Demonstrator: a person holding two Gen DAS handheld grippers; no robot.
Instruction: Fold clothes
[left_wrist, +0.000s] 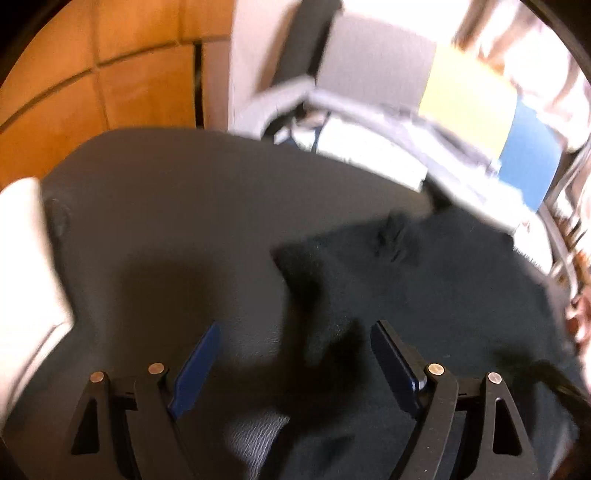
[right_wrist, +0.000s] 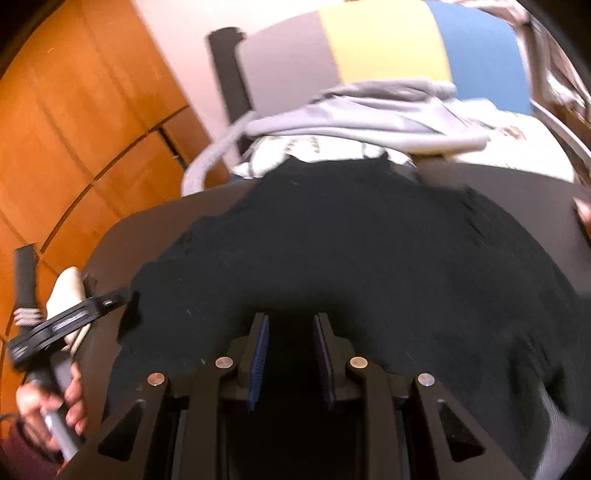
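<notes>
1. Hovering over the dark table (left_wrist: 166, 206), the left gripper (left_wrist: 295, 354) has its fingers spread wide, empty; the black garment (right_wrist: 351, 258) lies under the right finger only. Risk: closing here catches a single edge or nothing.
2. The right gripper (right_wrist: 290, 354) stands narrowly parted above the garment's near edge, nothing visibly pinched. Risk: bunching the cloth.

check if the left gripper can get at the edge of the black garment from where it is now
Probably yes. The left gripper is open over the dark table, and the black garment has its edge right between the fingers, with nothing in the way.
</notes>
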